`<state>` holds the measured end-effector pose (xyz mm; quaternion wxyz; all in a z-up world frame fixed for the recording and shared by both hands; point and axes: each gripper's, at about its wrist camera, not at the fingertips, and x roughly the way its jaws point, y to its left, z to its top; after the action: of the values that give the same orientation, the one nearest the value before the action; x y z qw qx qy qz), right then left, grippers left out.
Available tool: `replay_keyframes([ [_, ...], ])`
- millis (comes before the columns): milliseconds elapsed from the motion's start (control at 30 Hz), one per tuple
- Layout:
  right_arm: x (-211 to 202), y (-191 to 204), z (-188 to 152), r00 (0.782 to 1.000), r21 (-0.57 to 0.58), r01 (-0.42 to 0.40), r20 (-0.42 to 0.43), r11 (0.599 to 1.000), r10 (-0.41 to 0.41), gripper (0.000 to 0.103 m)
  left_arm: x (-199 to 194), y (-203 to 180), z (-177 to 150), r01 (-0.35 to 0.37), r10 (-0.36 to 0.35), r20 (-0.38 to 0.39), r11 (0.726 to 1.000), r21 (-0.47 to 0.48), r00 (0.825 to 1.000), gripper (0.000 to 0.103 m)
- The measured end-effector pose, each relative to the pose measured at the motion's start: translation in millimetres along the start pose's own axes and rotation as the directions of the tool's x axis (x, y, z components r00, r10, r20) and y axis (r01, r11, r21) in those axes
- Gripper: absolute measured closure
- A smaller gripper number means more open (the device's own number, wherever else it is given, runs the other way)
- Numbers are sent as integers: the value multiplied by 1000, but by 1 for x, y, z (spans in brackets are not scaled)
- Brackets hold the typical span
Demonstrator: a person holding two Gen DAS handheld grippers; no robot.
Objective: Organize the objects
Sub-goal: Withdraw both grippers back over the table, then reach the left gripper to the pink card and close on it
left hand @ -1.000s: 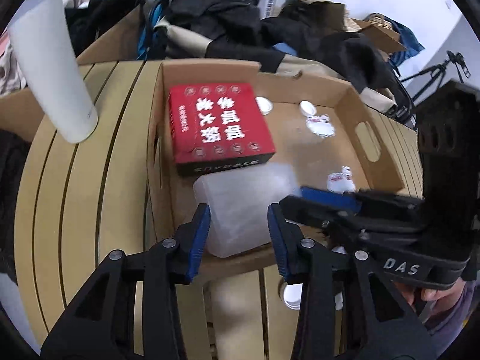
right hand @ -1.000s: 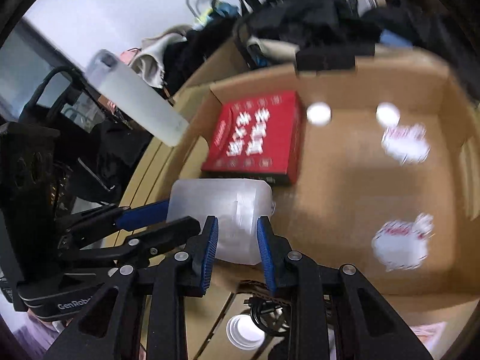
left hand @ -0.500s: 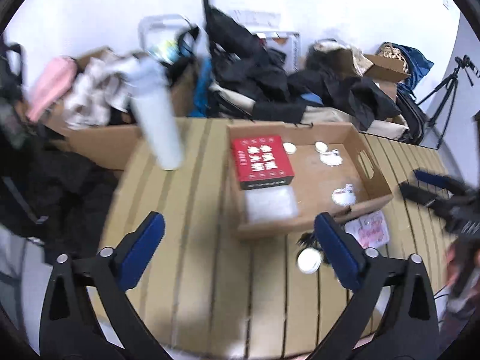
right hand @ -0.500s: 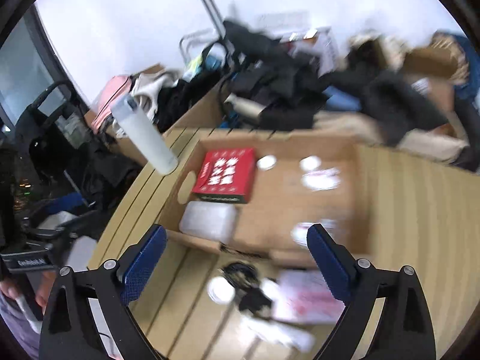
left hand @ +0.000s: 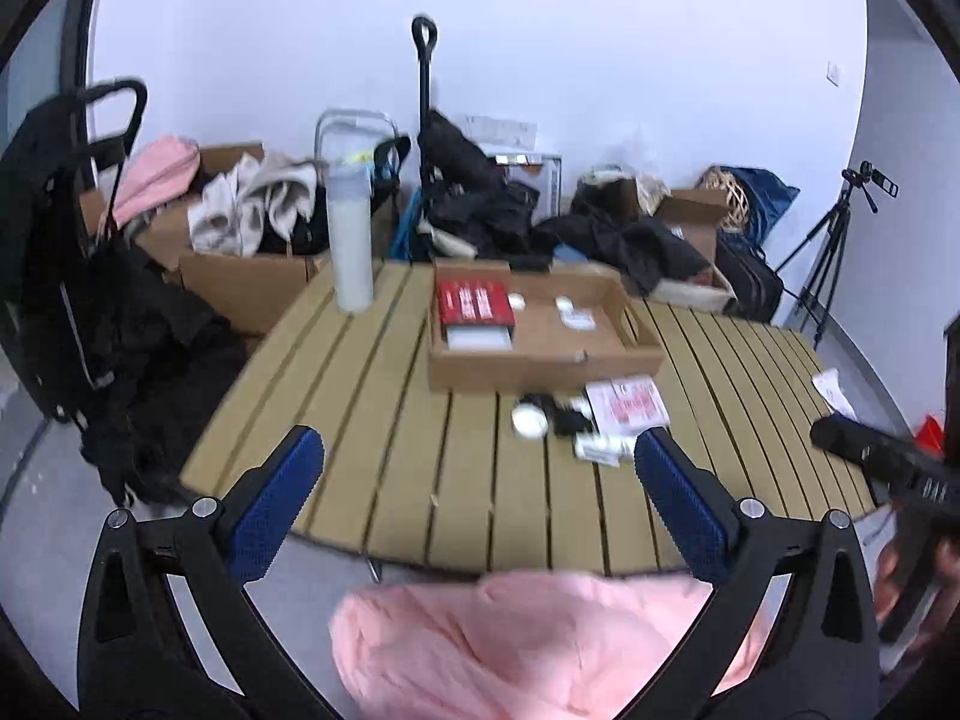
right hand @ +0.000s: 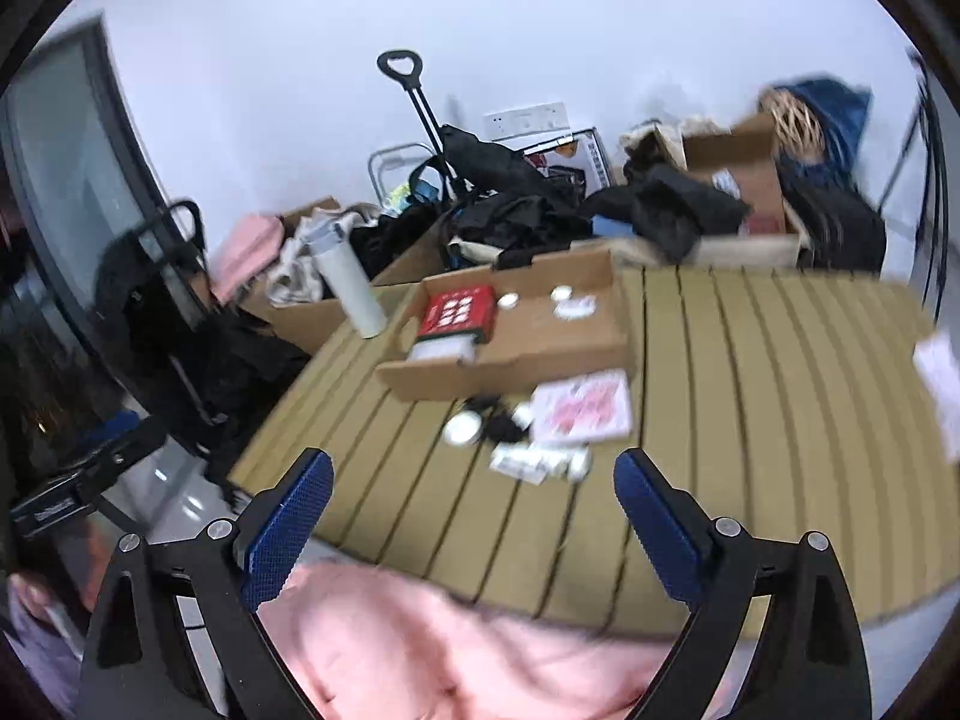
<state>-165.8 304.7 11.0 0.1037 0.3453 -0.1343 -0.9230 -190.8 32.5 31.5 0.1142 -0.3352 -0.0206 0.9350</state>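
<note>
A shallow cardboard box [left hand: 540, 360] [right hand: 516, 360] sits on the slatted wooden table [left hand: 390, 450] [right hand: 750, 390]. Inside it lie a red box [left hand: 475, 302] [right hand: 457, 313], a translucent plastic container [left hand: 480, 338] [right hand: 441, 351] and small white lids. In front of the box lie a white lid [left hand: 528, 422] [right hand: 462, 427], a pink-printed packet [left hand: 627, 409] [right hand: 582, 408], a black item and a white tube [left hand: 600, 449] [right hand: 534, 461]. My left gripper [left hand: 477, 492] and right gripper [right hand: 474, 510] are wide open and empty, held back off the table's near edge.
A tall white bottle [left hand: 349, 240] [right hand: 351, 288] stands at the table's far left. Boxes, bags and dark clothes pile up behind. A tripod [left hand: 828, 252] stands at right. Pink fabric [left hand: 540, 642] [right hand: 450, 648] lies below both grippers.
Both grippers have opened wide and pulled far back from the cardboard box. The translucent container they were around now lies in the box next to the red box.
</note>
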Motion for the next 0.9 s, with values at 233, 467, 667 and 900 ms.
replay_keyframes([
  [233,13,-10,-39,999,44,17,-43,999,-15,6,11,-22,-17,-12,14,-38,998,61,999,0],
  [467,43,-14,-51,995,33,16,-95,999,-13,6,45,-15,-22,-20,23,-86,999,40,996,0],
  [667,74,-36,-47,993,30,64,-103,997,-61,6,104,-34,-22,55,-39,-152,993,106,988,0],
  [900,116,-83,-23,981,57,125,-156,991,-115,15,193,-83,-10,171,-133,-214,971,167,968,0],
])
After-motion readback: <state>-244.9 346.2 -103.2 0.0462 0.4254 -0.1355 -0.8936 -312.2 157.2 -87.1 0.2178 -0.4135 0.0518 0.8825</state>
